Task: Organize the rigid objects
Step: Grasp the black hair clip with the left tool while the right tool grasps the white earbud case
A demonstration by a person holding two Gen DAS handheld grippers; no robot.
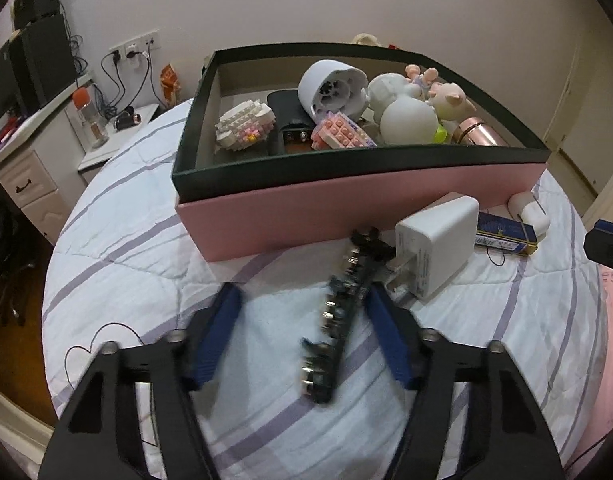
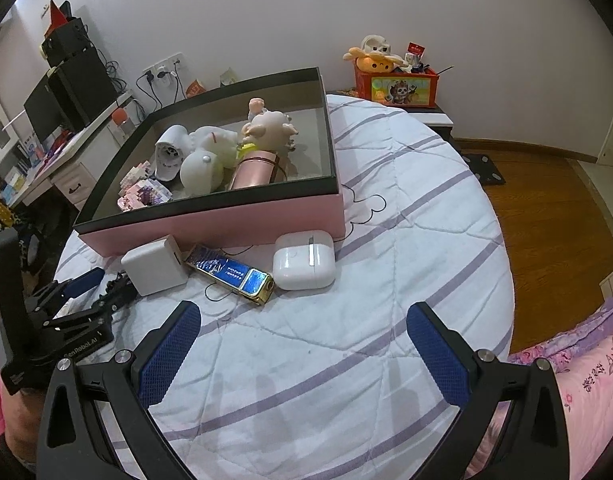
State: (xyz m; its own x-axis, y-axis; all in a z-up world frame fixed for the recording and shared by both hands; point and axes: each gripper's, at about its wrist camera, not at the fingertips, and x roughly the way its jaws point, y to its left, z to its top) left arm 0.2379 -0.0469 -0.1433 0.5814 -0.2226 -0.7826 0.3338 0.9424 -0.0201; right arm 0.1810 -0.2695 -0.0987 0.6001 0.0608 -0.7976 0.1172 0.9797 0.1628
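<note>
One pink cardboard box with a dark green rim (image 1: 346, 204) is sitting in the upper centre of the left wrist view, on the bed. Lying inside it: one white cylindrical plastic device (image 1: 332, 88), two brick-built models (one white (image 1: 244, 126), one pink (image 1: 340, 134)), one black rectangular case (image 1: 288, 120), one white rounded figurine (image 1: 406, 118), one pale pink pig figure (image 1: 450, 100), and one rose-gold metal cylinder (image 1: 480, 133). Lying on the bed just in front of the box: one white square plug charger (image 1: 434, 246), one blue and gold flat rectangular packet (image 2: 230, 274), one white glossy earbud case (image 2: 304, 266), and one long black strip studded with metal parts (image 1: 334, 320), blurred, at centre frame. One left gripper with blue pads (image 1: 302, 300) is straddling the black strip; its jaws are standing part-way apart, the right pad lying close against the strip, the left pad clear of it, so no grasp is showing. One right gripper with blue pads (image 2: 302, 312) is hovering at lower centre of the right wrist view, jaws released wide, nothing between them. Surface: one white quilted bedcover with lilac stripes (image 2: 346, 360). Room: one white desk with drawers (image 2: 62, 172) at the left edge, carrying black speakers and one monitor; one wall socket strip with cables (image 2: 166, 70); one red toy box with plush toys (image 2: 398, 84) at upper right; wooden flooring (image 2: 546, 208) at the right.
</note>
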